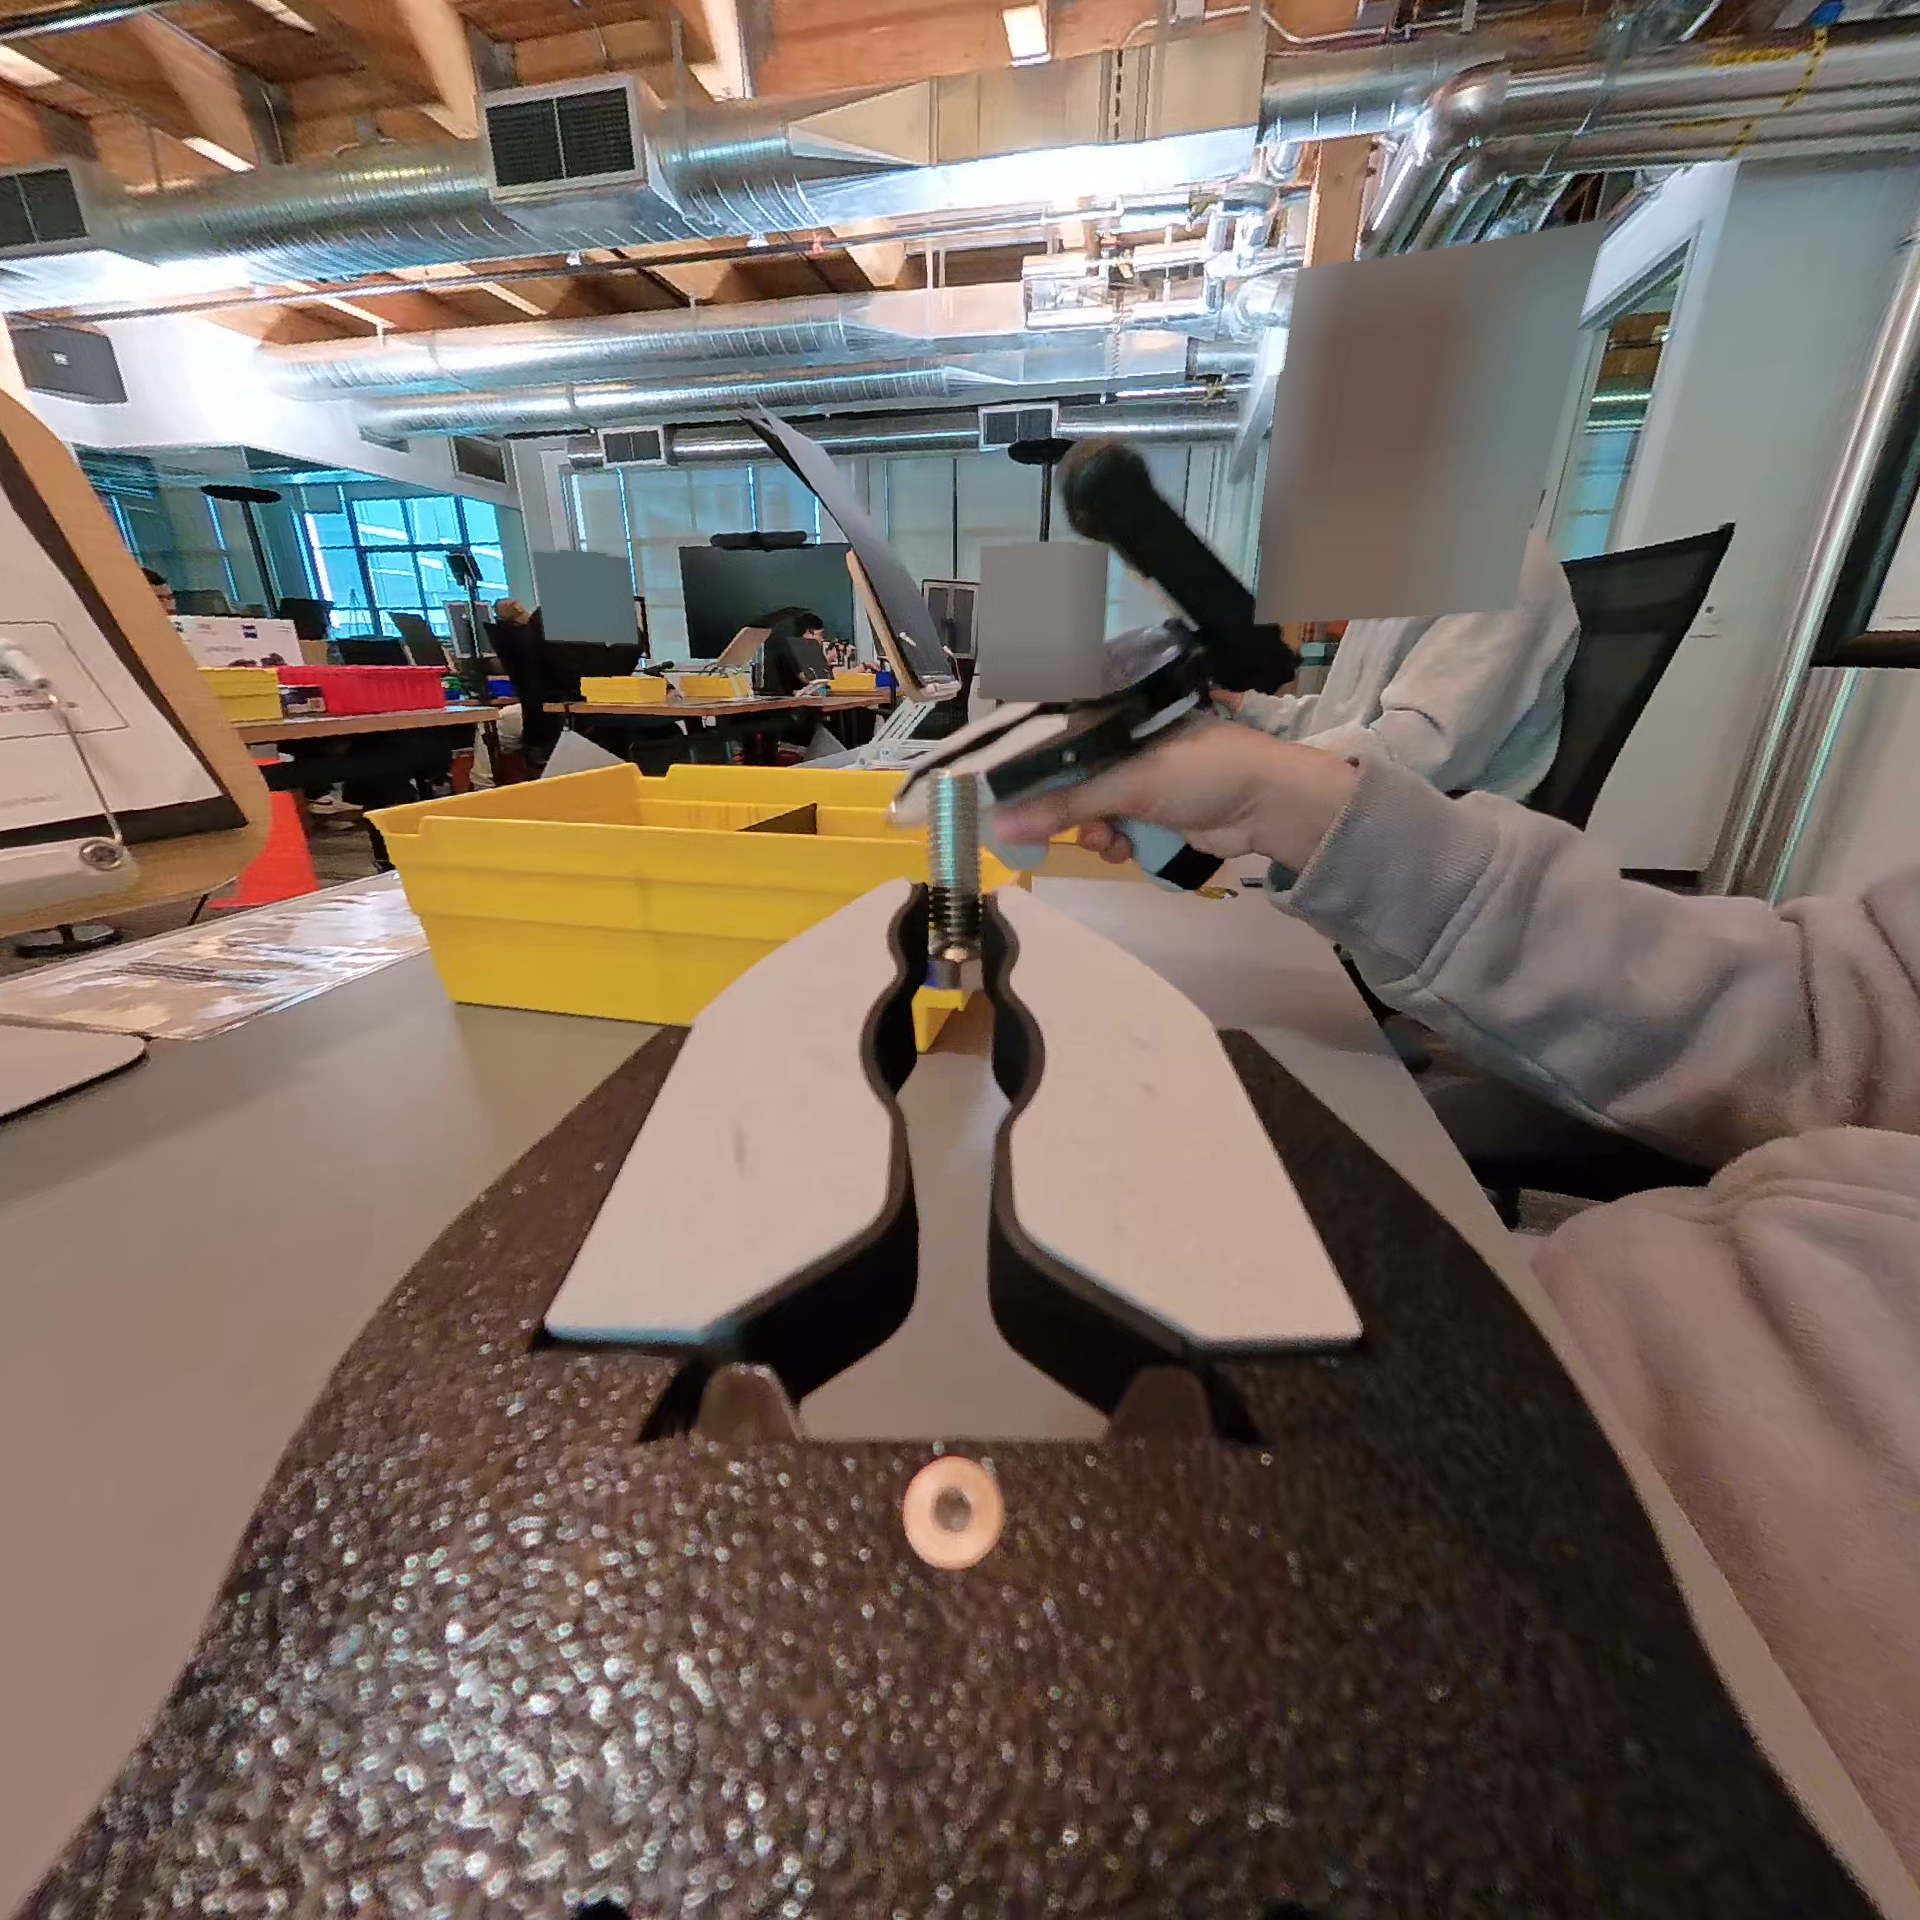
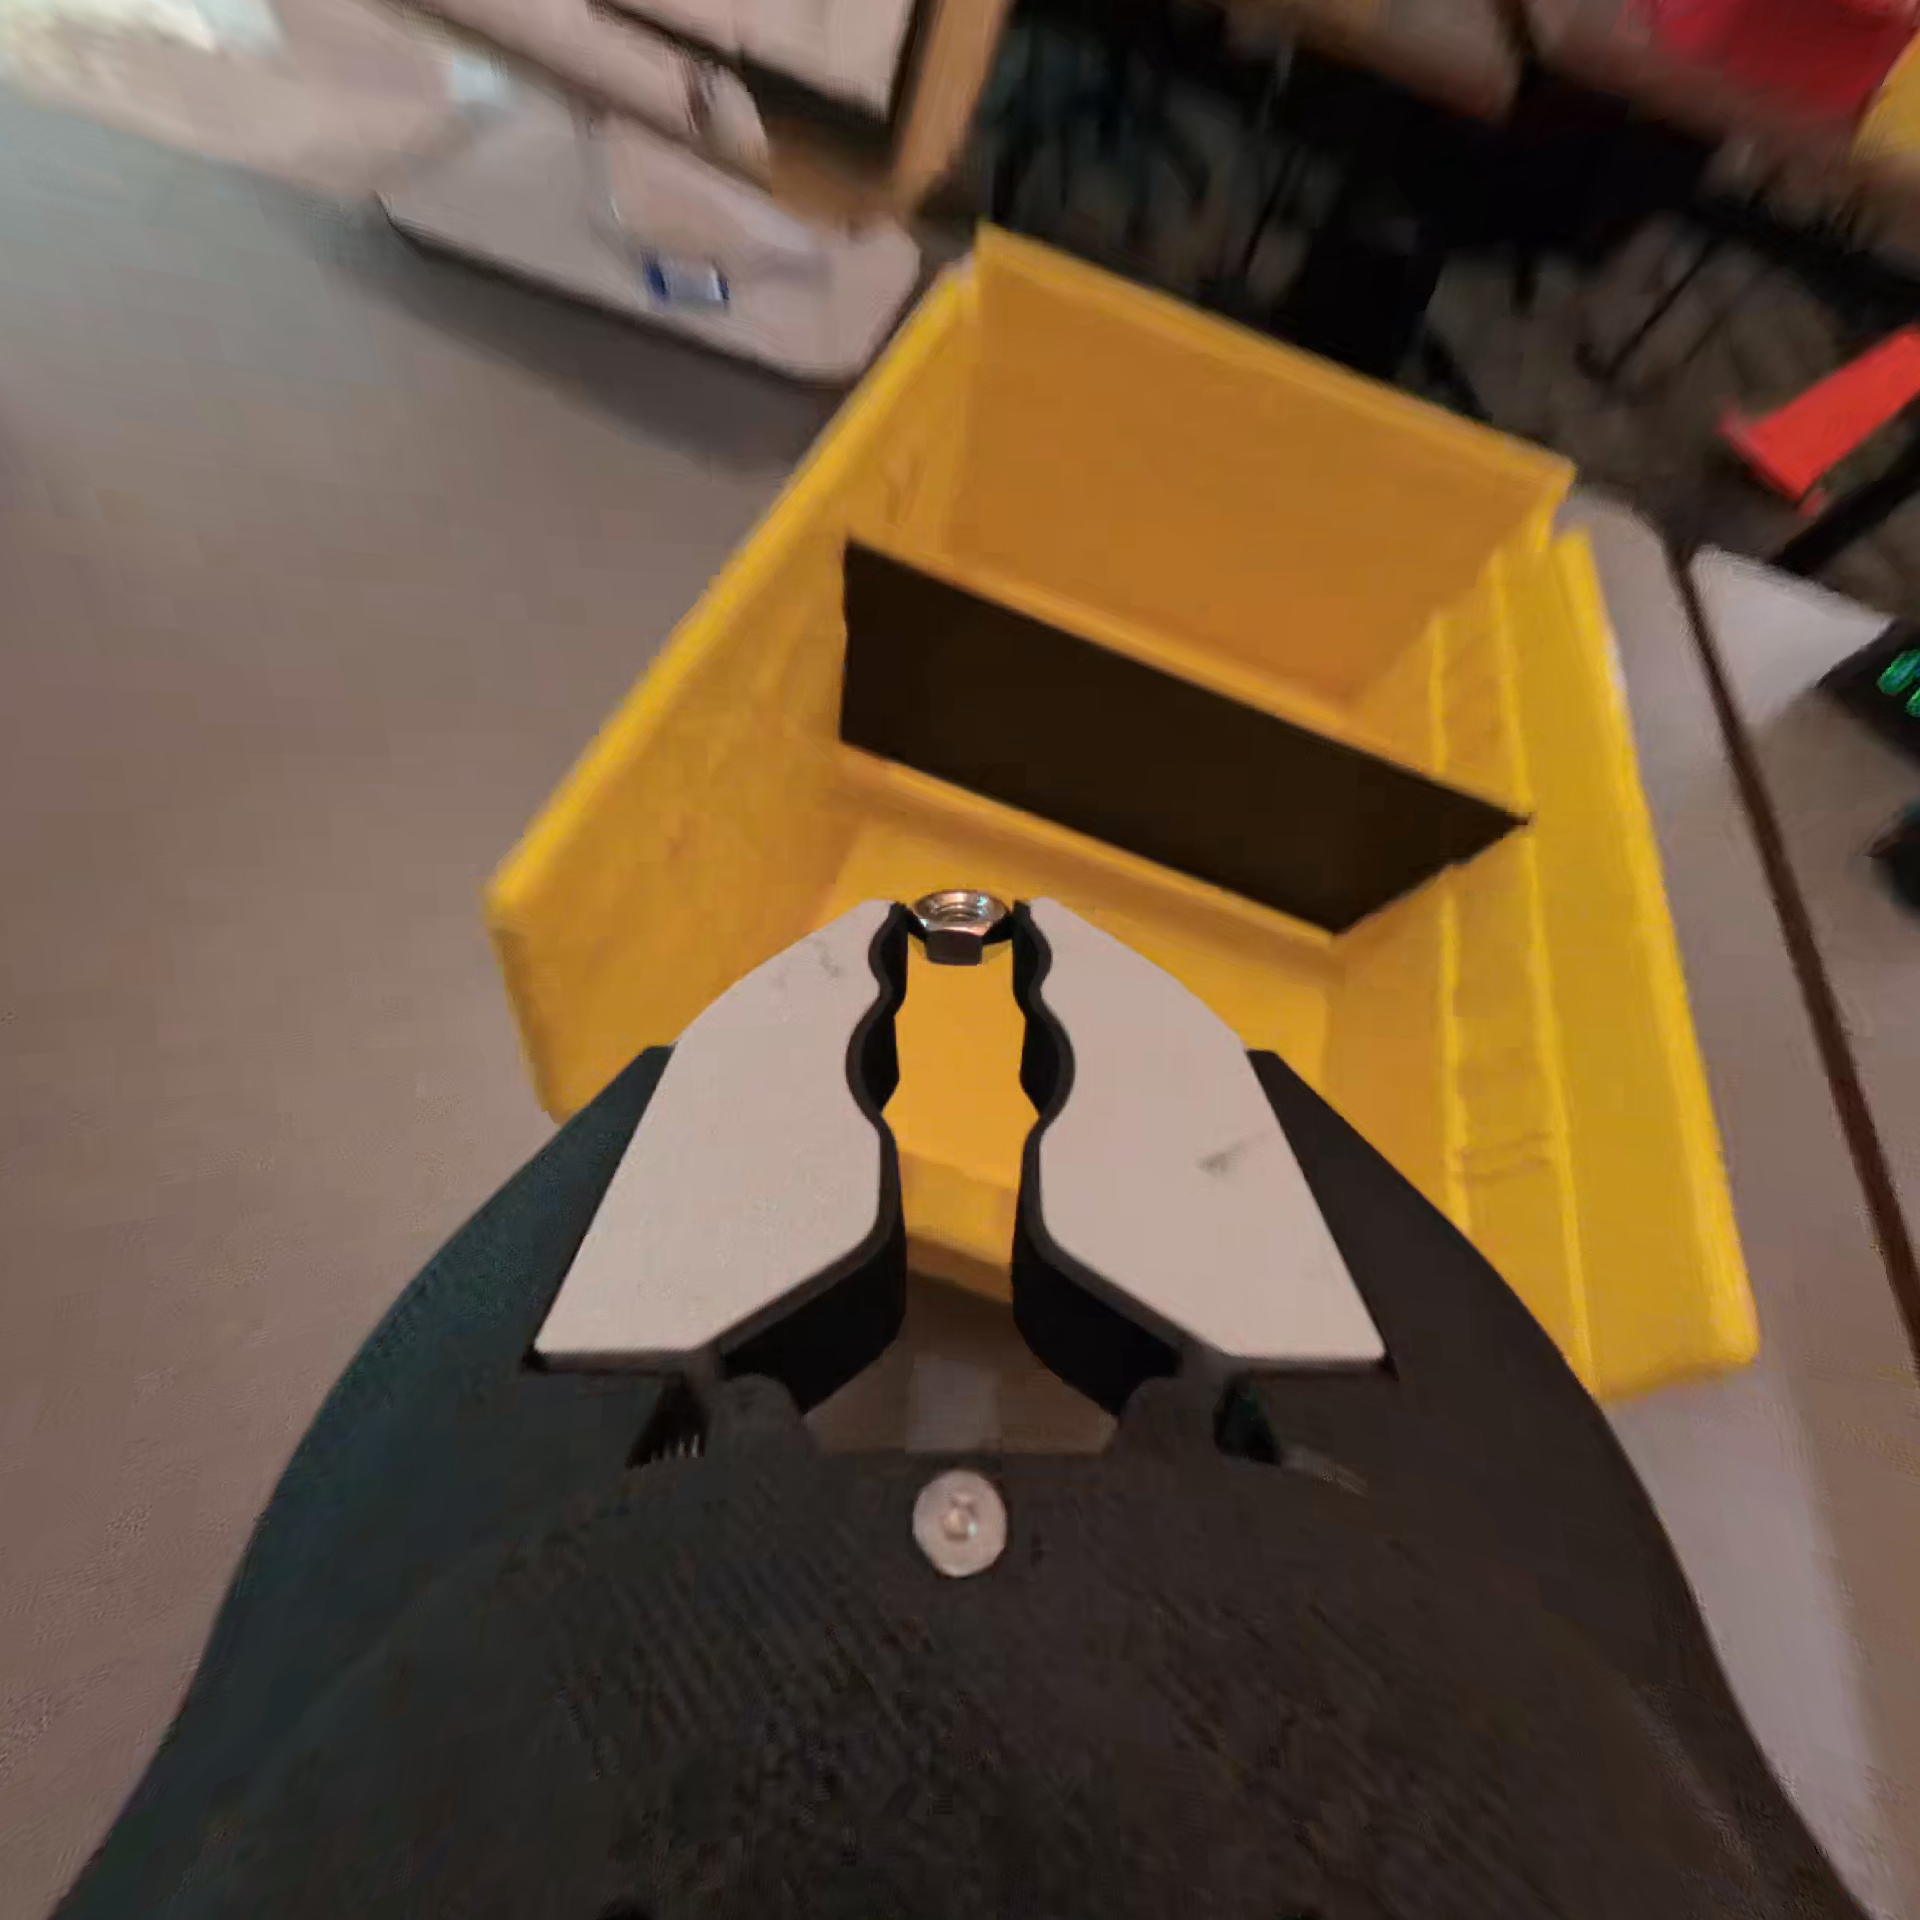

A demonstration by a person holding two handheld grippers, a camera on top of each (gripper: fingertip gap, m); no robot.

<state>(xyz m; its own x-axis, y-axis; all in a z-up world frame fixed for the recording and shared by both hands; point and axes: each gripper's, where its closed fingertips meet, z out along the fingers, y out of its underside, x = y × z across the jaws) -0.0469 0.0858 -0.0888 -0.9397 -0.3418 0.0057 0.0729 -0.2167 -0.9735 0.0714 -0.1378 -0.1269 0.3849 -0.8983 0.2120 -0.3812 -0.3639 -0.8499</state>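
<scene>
Only the left wrist view shows the left gripper (image 1: 951, 920) clamping an upright silver threaded bolt (image 1: 953, 831). The right gripper (image 2: 958, 930) pinches a small silver hex nut (image 2: 953, 928) (over the near compartment) of the yellow plastic bin (image 2: 665, 831) with its black divider (image 2: 1143, 727).

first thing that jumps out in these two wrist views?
The threaded steel bolt standing upright, clamped low between the left gripper's fingertips, with the right gripper at its top end. In the right wrist view, that gripper pinches a small silver hex nut at its fingertips. Behind both sits a yellow bin on the grey table, split by a dark divider.
</scene>
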